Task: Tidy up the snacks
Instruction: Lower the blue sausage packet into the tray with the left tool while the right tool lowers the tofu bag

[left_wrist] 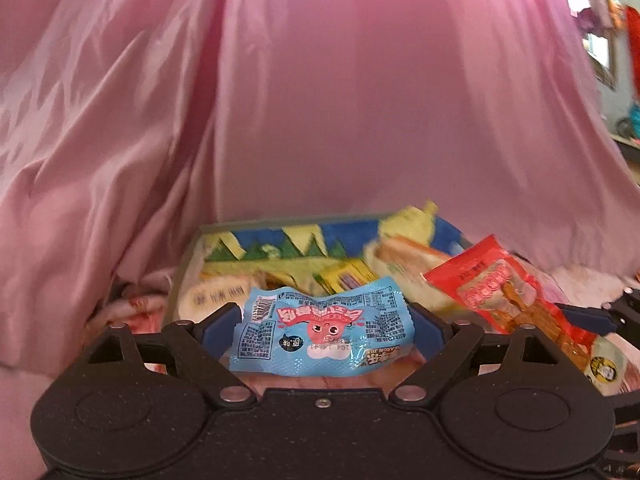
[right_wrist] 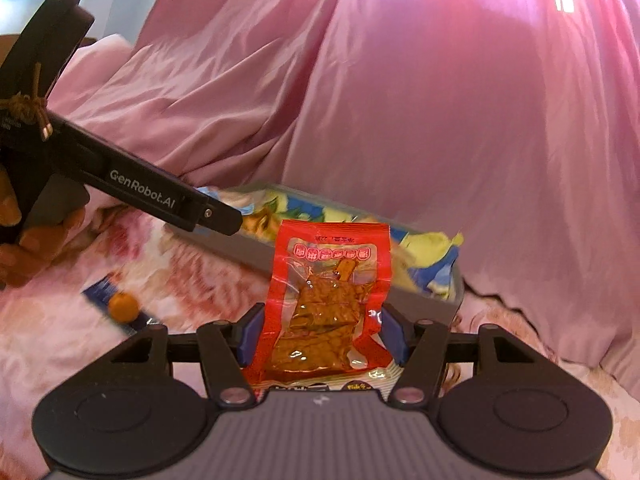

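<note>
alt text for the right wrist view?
The right tool grips a red snack packet upright above a floral cloth. Behind it sits a gray box of snacks; the left tool reaches in from the left.

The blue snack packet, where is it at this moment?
In the left wrist view the blue snack packet is held between the pads of the left gripper, in front of the grey box, left of the red packet.

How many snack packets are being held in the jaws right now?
2: a blue packet in the left gripper, a red packet in the right gripper. More lie in the box.
</note>
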The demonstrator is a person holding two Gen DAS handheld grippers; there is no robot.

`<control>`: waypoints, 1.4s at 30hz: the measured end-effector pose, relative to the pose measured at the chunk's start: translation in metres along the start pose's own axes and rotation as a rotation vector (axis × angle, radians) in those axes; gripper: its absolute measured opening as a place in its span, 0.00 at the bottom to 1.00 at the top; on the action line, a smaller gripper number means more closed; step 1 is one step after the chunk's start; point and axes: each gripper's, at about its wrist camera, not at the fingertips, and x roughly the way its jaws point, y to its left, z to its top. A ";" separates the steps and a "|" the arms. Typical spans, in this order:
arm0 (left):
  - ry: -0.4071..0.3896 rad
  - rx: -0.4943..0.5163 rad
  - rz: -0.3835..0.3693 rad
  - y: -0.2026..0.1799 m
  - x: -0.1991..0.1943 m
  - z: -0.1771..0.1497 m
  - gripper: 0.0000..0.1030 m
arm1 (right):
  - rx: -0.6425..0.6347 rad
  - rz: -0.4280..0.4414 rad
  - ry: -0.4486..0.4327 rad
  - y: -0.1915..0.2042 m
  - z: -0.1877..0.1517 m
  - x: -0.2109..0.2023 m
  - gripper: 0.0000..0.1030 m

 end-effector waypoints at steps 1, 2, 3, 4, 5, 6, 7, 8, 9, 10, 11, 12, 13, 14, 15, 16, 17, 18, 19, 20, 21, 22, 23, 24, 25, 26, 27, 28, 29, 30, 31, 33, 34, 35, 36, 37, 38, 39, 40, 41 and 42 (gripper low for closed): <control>0.004 -0.005 0.013 0.003 0.005 0.006 0.86 | 0.004 -0.003 -0.004 -0.003 0.005 0.006 0.63; 0.011 -0.009 0.032 0.006 0.013 0.012 0.86 | 0.006 -0.005 -0.009 -0.006 0.010 0.013 0.63; 0.019 -0.012 0.049 0.008 0.019 0.018 0.86 | 0.006 -0.004 -0.014 -0.007 0.015 0.019 0.63; 0.028 -0.019 0.065 0.010 0.026 0.024 0.86 | 0.000 -0.001 -0.018 -0.009 0.023 0.028 0.63; 0.037 -0.030 0.083 0.013 0.034 0.030 0.86 | -0.008 0.001 -0.021 -0.009 0.029 0.037 0.63; 0.046 -0.037 0.099 0.016 0.040 0.034 0.86 | -0.014 0.001 -0.028 -0.010 0.035 0.044 0.63; 0.053 -0.040 0.110 0.017 0.047 0.038 0.87 | -0.021 0.001 -0.035 -0.010 0.041 0.053 0.63; 0.059 -0.037 0.123 0.019 0.054 0.042 0.87 | -0.027 0.001 -0.035 -0.010 0.045 0.062 0.63; 0.060 -0.031 0.132 0.019 0.061 0.044 0.87 | -0.032 -0.001 -0.035 -0.010 0.049 0.069 0.63; 0.059 -0.023 0.140 0.020 0.067 0.046 0.87 | -0.034 -0.004 -0.035 -0.011 0.053 0.078 0.63; 0.058 -0.019 0.145 0.020 0.074 0.048 0.87 | -0.034 -0.006 -0.032 -0.011 0.057 0.087 0.63; 0.056 -0.022 0.144 0.020 0.080 0.049 0.87 | -0.037 -0.011 -0.025 -0.011 0.061 0.096 0.63; 0.054 -0.026 0.144 0.021 0.086 0.049 0.87 | -0.040 -0.018 -0.015 -0.009 0.063 0.104 0.63; 0.050 -0.032 0.144 0.022 0.091 0.049 0.87 | -0.040 -0.025 -0.005 -0.008 0.064 0.111 0.63; 0.049 -0.041 0.139 0.023 0.095 0.048 0.87 | -0.035 -0.030 0.003 -0.008 0.065 0.117 0.63; 0.052 -0.049 0.134 0.024 0.100 0.047 0.87 | -0.030 -0.032 0.016 -0.008 0.065 0.124 0.63; 0.057 -0.057 0.135 0.026 0.105 0.045 0.87 | -0.032 -0.034 0.029 -0.008 0.065 0.129 0.63; 0.067 -0.070 0.131 0.028 0.110 0.043 0.87 | -0.041 -0.035 0.041 -0.006 0.065 0.133 0.64; 0.074 -0.081 0.125 0.030 0.112 0.041 0.87 | -0.063 -0.036 0.060 -0.003 0.063 0.139 0.64; 0.081 -0.092 0.119 0.031 0.115 0.039 0.87 | -0.082 -0.039 0.077 -0.002 0.062 0.143 0.64; 0.089 -0.101 0.113 0.033 0.117 0.037 0.88 | -0.099 -0.042 0.092 0.000 0.061 0.148 0.64; 0.100 -0.111 0.105 0.035 0.118 0.035 0.88 | -0.118 -0.046 0.108 0.003 0.060 0.152 0.65; 0.103 -0.118 0.100 0.037 0.120 0.033 0.88 | -0.133 -0.054 0.110 0.004 0.059 0.154 0.66; 0.102 -0.125 0.096 0.038 0.119 0.032 0.88 | -0.148 -0.059 0.106 0.006 0.058 0.155 0.66; 0.099 -0.130 0.086 0.038 0.117 0.032 0.88 | -0.160 -0.061 0.104 0.009 0.058 0.155 0.70; 0.097 -0.132 0.074 0.039 0.116 0.032 0.89 | -0.168 -0.064 0.101 0.011 0.057 0.155 0.75; 0.087 -0.137 0.057 0.039 0.113 0.032 0.91 | -0.171 -0.066 0.094 0.012 0.056 0.154 0.77; 0.075 -0.142 0.043 0.039 0.109 0.032 0.94 | -0.174 -0.068 0.085 0.014 0.056 0.152 0.81; 0.064 -0.144 0.041 0.038 0.105 0.032 0.95 | -0.177 -0.071 0.079 0.015 0.056 0.151 0.83; 0.051 -0.147 0.043 0.037 0.101 0.033 0.97 | -0.179 -0.073 0.074 0.016 0.055 0.150 0.83; 0.042 -0.148 0.041 0.036 0.098 0.033 0.97 | -0.177 -0.077 0.064 0.017 0.053 0.146 0.86; 0.042 -0.139 0.046 0.034 0.093 0.035 0.98 | -0.163 -0.090 0.046 0.017 0.051 0.141 0.89; 0.042 -0.132 0.054 0.032 0.089 0.037 0.98 | -0.152 -0.092 0.040 0.018 0.049 0.138 0.92; 0.036 -0.126 0.062 0.031 0.086 0.038 0.98 | -0.143 -0.092 0.036 0.017 0.049 0.135 0.94; 0.026 -0.122 0.066 0.030 0.081 0.039 0.98 | -0.139 -0.097 0.033 0.016 0.050 0.131 0.94; 0.018 -0.121 0.071 0.031 0.077 0.039 0.99 | -0.135 -0.105 0.028 0.014 0.050 0.126 0.94; 0.008 -0.123 0.079 0.031 0.071 0.040 0.99 | -0.128 -0.111 0.022 0.013 0.050 0.122 0.95; 0.000 -0.128 0.084 0.032 0.067 0.041 0.99 | -0.119 -0.112 0.015 0.010 0.052 0.118 0.95; -0.006 -0.135 0.089 0.033 0.061 0.041 0.99 | -0.105 -0.114 0.003 0.009 0.052 0.111 0.97; -0.011 -0.142 0.091 0.034 0.054 0.041 0.99 | -0.090 -0.117 -0.007 0.007 0.054 0.104 0.99; -0.014 -0.145 0.092 0.035 0.047 0.041 0.99 | -0.077 -0.118 -0.016 0.003 0.056 0.098 1.00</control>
